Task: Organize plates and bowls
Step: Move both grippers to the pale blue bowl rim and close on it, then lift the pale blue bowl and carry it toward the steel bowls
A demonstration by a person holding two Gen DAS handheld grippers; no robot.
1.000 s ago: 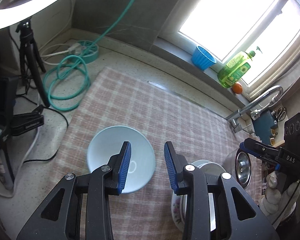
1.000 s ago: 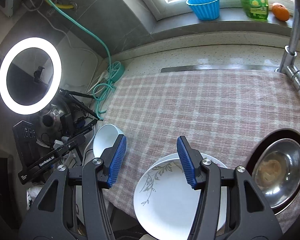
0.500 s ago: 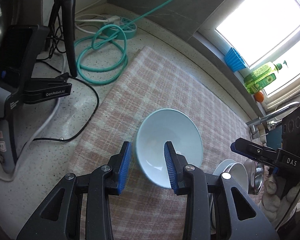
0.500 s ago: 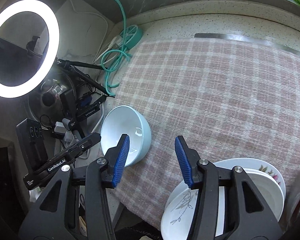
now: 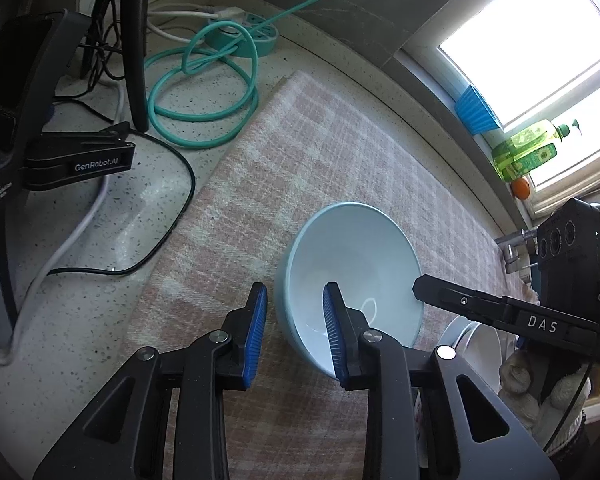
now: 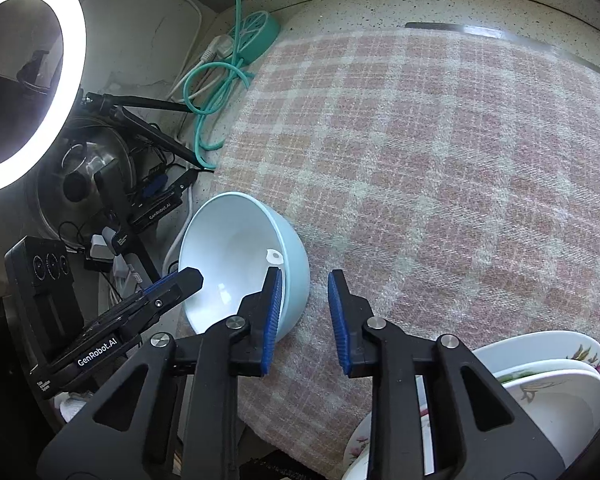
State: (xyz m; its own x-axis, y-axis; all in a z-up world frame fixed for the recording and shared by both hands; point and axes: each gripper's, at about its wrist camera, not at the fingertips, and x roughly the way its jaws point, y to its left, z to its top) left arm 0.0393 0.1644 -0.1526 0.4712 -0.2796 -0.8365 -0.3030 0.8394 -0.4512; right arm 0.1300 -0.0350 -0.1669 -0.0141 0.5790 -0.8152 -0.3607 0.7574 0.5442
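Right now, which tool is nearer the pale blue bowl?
Both about equally. The left tool straddles the bowl's rim, one finger inside. The right tool straddles the opposite rim likewise.

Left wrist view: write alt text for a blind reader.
The left gripper straddles the near rim of a pale blue bowl on a pink plaid cloth, jaws open. The right gripper reaches in from the right.

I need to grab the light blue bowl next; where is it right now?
The light blue bowl sits on the checked cloth near its left edge. Both open grippers straddle its rim: left gripper, right gripper; the stacked plates are to its right.
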